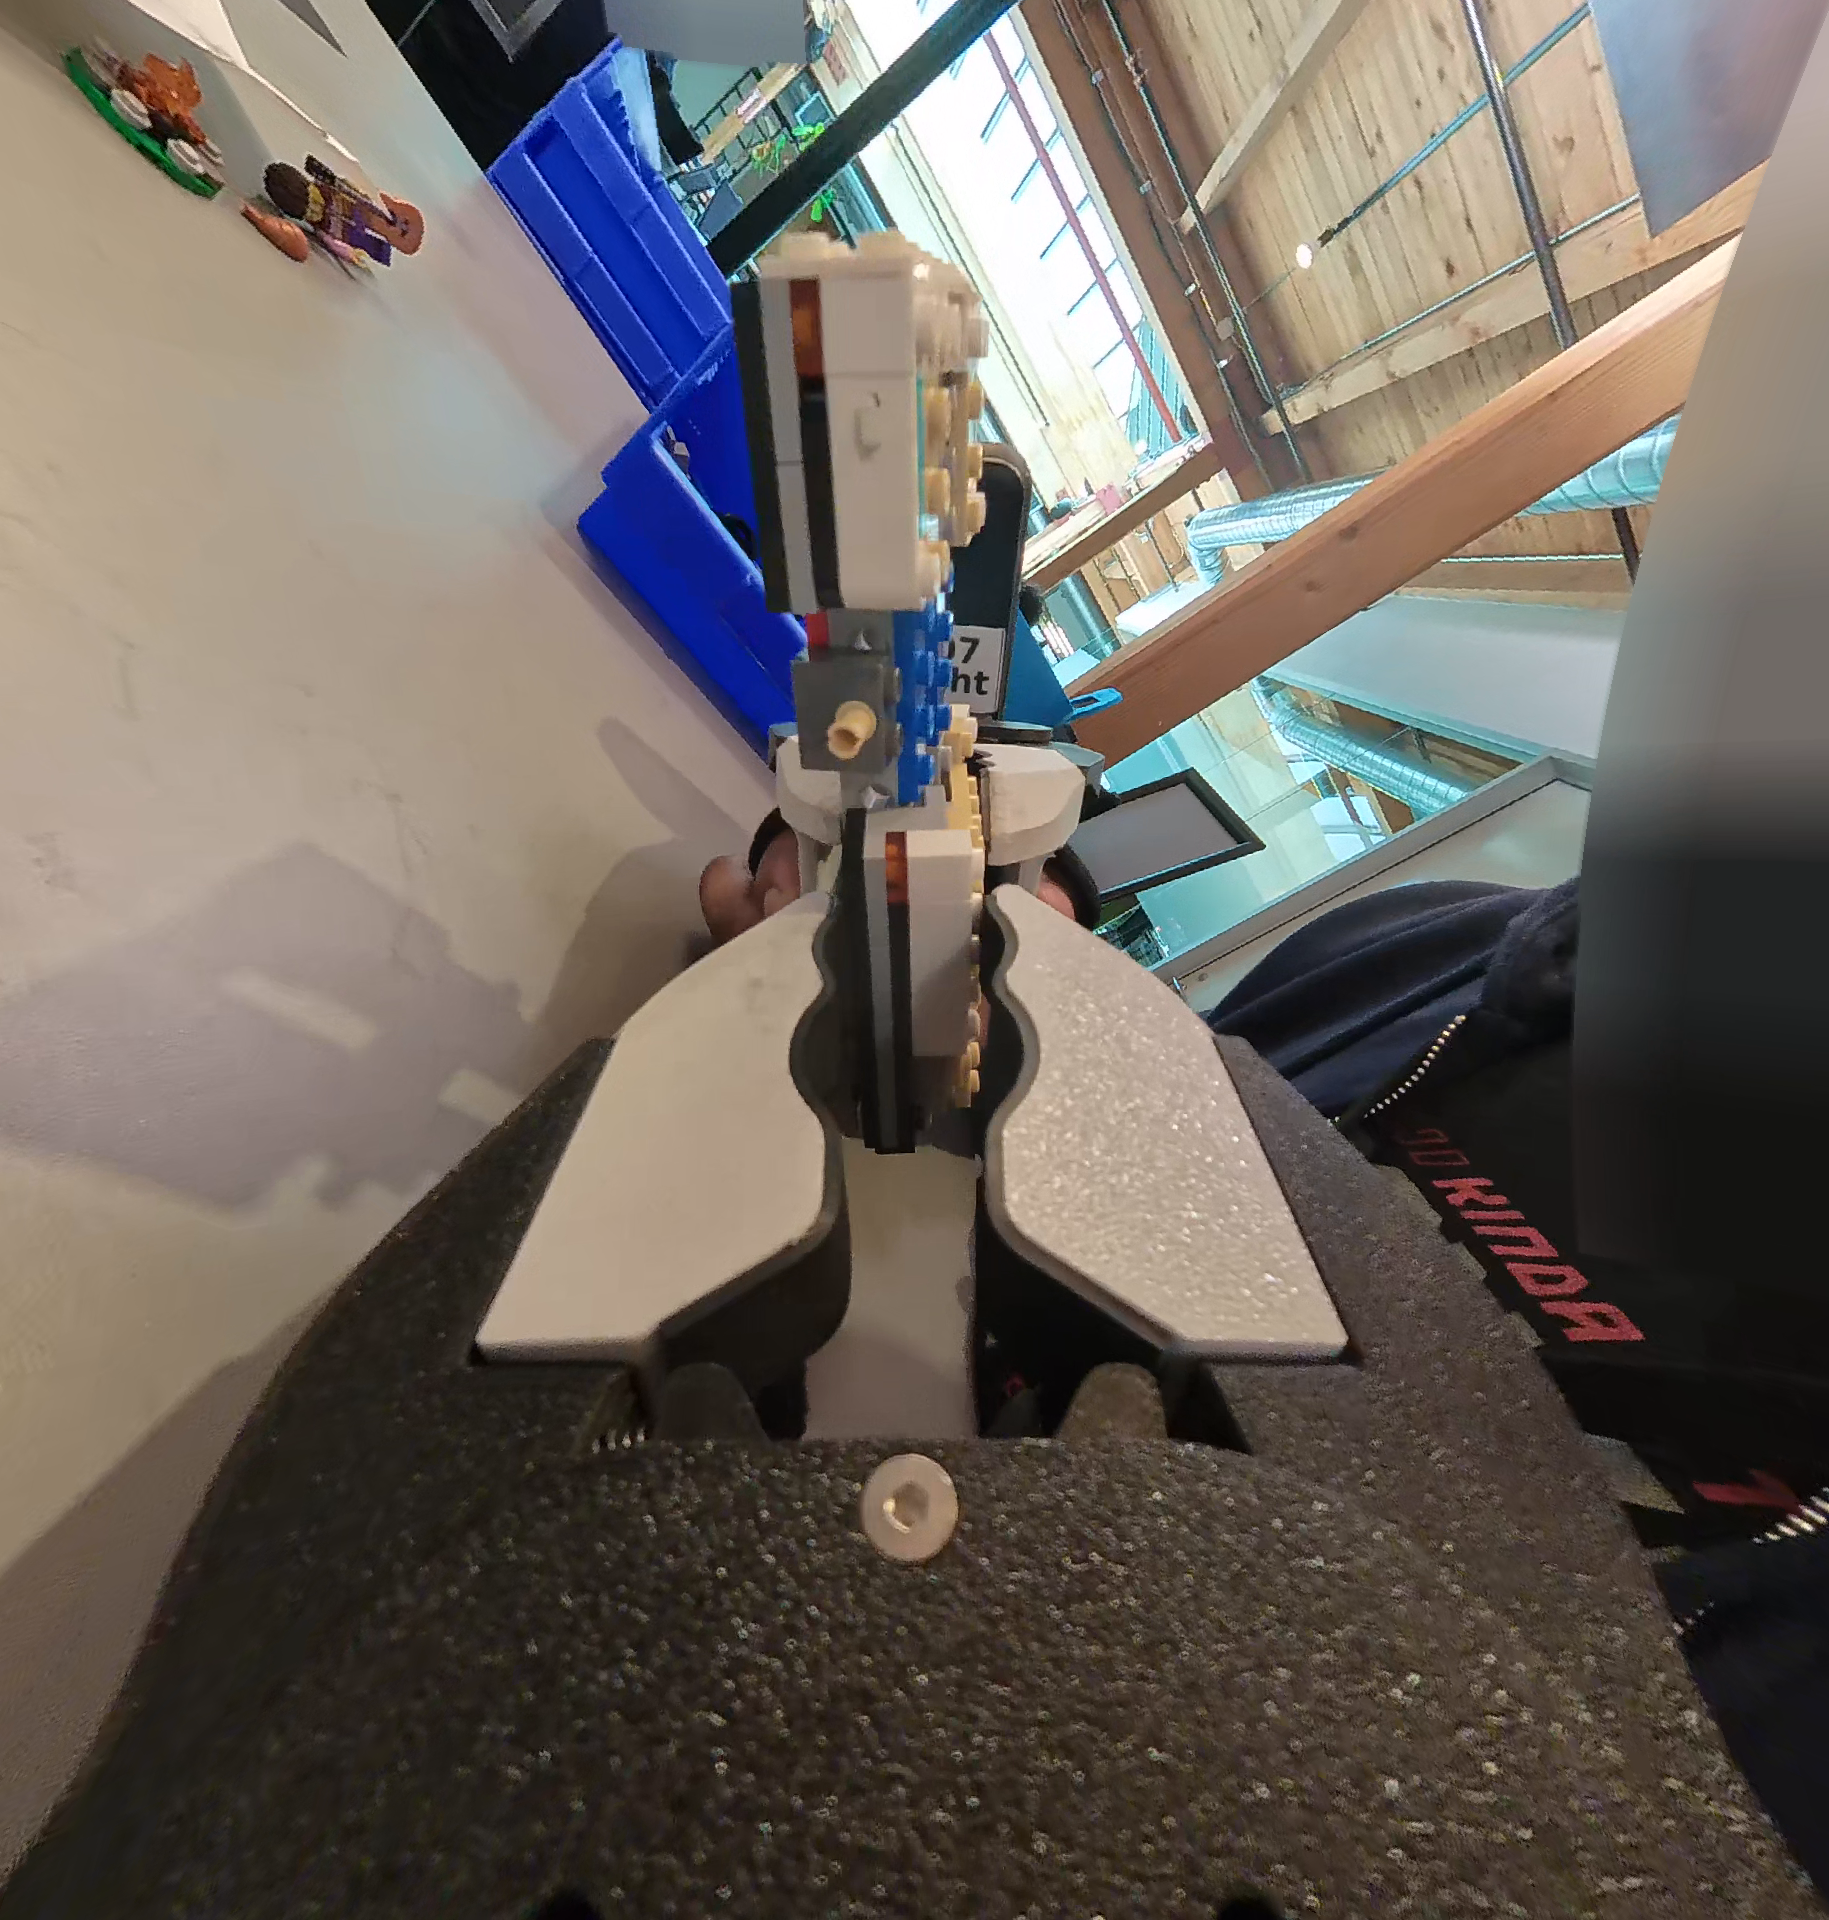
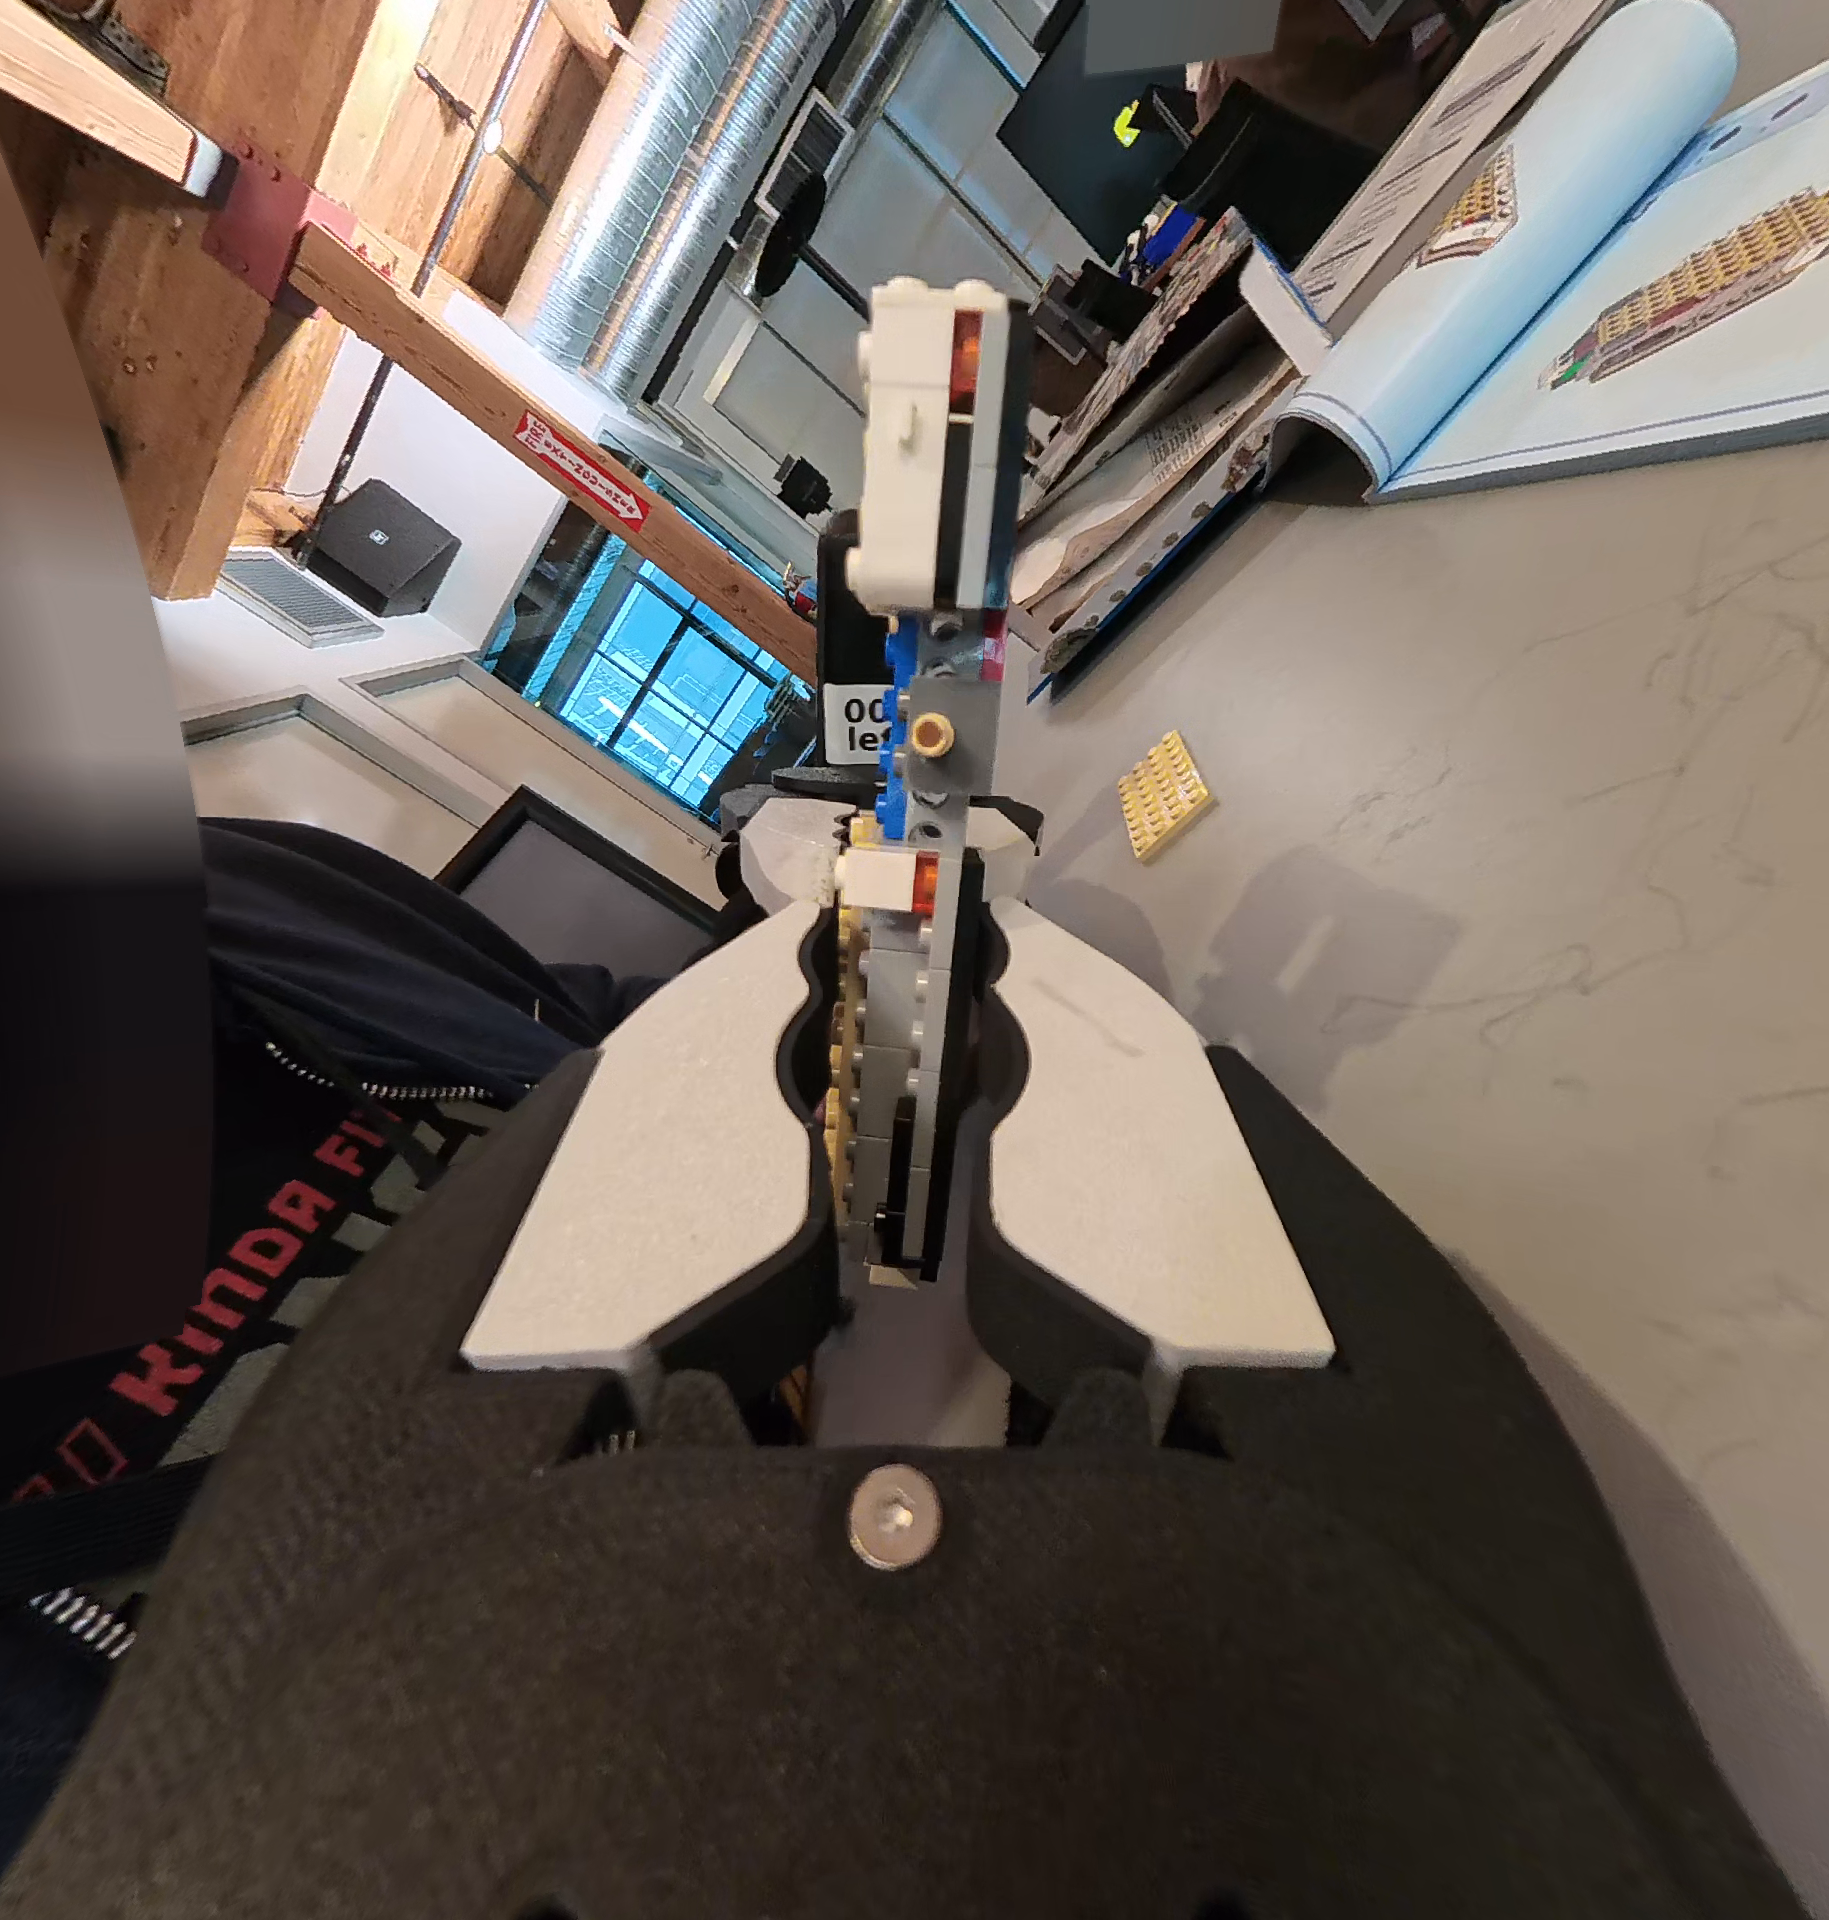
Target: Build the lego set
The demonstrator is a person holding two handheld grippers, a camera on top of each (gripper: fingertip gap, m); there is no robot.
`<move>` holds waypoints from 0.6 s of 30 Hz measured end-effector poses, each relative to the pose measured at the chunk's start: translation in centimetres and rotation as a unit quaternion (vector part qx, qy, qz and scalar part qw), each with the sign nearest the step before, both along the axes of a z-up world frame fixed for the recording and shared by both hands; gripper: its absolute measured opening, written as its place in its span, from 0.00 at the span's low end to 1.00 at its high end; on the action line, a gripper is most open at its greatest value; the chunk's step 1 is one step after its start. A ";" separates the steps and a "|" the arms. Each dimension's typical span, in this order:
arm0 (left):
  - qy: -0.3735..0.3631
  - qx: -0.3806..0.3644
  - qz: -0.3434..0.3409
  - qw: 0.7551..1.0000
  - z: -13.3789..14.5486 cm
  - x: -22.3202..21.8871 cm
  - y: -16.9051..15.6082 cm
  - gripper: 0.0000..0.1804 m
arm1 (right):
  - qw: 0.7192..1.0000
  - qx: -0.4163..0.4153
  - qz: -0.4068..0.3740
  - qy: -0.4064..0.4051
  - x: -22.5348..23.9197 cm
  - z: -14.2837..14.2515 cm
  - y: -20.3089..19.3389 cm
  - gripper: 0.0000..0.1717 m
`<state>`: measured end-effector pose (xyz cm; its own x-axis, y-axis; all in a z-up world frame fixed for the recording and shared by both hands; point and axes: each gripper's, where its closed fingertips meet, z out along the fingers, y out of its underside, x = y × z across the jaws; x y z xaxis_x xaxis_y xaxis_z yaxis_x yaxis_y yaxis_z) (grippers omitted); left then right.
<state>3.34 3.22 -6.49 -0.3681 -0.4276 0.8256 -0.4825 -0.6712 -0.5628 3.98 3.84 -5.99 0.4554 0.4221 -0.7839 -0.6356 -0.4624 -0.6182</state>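
1. A toy-brick assembly [image 1: 868, 665] is held in the air above the pale table [image 1: 214, 727], clamped from opposite ends by both grippers, whose fingers point toward each other.
2. The left gripper [image 1: 905, 997] is closed on one end of the assembly: its two grey fingers [image 1: 1128, 1132] are pressed against the black-and-grey side on one hand and the tan studded side on the other.
3. The right gripper [image 2: 905, 997] is likewise closed on the other end, its fingers [image 2: 681, 1122] bearing on the tan studs and on the black plate.
4. Each gripper is seen head-on in the other's view, at the far end of the assembly, with a small white label on its black body.
5. The assembly is seen edge-on as a long flat slab of layered plates: black, light grey, white and tan. A blue studded section and a dark grey block bearing a tan peg [image 2: 934, 732] sit at its middle. White bricks with orange transparent pieces [image 2: 967, 353] are mounted at the ends.
6. A loose tan studded plate [image 2: 1164, 795] lies on the table near the assembly.
7. An open instruction booklet [image 2: 1616, 343] lies further off on the table.
8. Blue plastic bins [image 1: 619, 312] and small brick figures [image 1: 338, 213] are seen at the table's other side.
9. A person's dark zipped jacket [image 1: 1409, 987] is seen just beside the grippers.
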 end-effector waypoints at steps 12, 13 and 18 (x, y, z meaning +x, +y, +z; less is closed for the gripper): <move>0.019 -0.036 -0.011 0.999 -0.2 0.6 0.2 0.13 | 0.999 -0.021 -0.008 0.026 0.6 -0.4 0.3 0.14; 0.020 -0.040 -0.013 0.999 -0.2 0.6 0.2 0.13 | 0.999 -0.023 -0.008 0.030 0.6 -0.4 0.3 0.14; 0.025 -0.048 -0.015 0.998 -0.2 0.6 0.3 0.13 | 0.999 -0.028 -0.009 0.040 0.7 -0.5 0.4 0.14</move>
<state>3.94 3.49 -6.74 -0.3377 -0.3354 0.8795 -0.5285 -0.7056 -0.4720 4.67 4.23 -6.49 0.3980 0.3693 -0.8398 -0.6899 -0.4828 -0.5393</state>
